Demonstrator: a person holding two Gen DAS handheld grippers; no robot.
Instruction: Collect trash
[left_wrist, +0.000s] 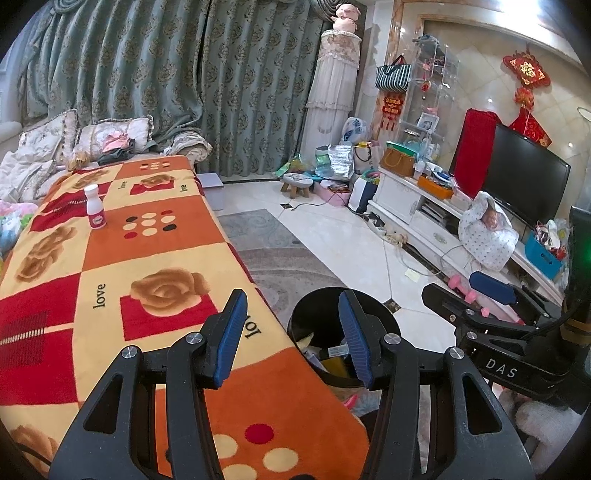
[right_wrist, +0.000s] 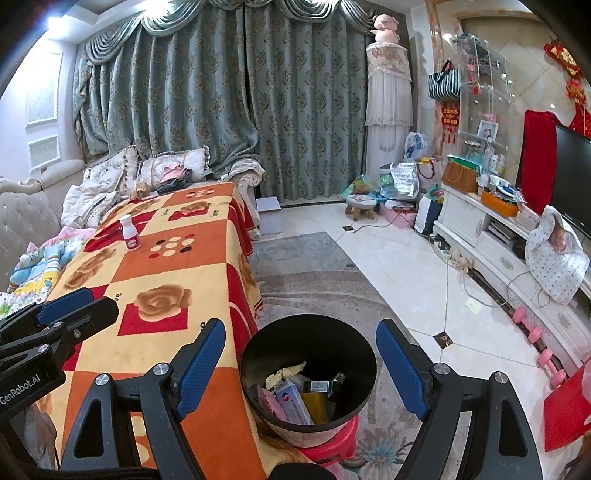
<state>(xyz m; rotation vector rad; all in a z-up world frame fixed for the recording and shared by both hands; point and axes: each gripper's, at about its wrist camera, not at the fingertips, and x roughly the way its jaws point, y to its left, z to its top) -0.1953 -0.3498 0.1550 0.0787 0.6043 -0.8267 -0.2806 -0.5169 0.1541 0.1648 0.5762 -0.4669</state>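
A small white bottle with a pink label (left_wrist: 95, 206) (right_wrist: 130, 232) stands upright far back on the table's orange, red and yellow rose blanket (left_wrist: 155, 254) (right_wrist: 166, 266). A black trash bin (left_wrist: 317, 310) (right_wrist: 291, 336) sits on a pink stool beside the table's near right edge. It holds several pieces of trash (right_wrist: 295, 395), among them a crumpled yellow paper and a blue-white box. My left gripper (left_wrist: 293, 325) (right_wrist: 103, 300) hovers over the table edge, open and empty. My right gripper (right_wrist: 301, 343) (left_wrist: 450, 282) is wide open above the bin, with nothing between its pads.
A sofa with cushions and bedding (right_wrist: 110, 181) runs along the table's left side. A grey rug (right_wrist: 310, 266) and white tiles lie to the right. A white TV stand (right_wrist: 498, 243), pink dumbbells (right_wrist: 532, 328), a small stool (right_wrist: 360, 205) and bags line the right wall.
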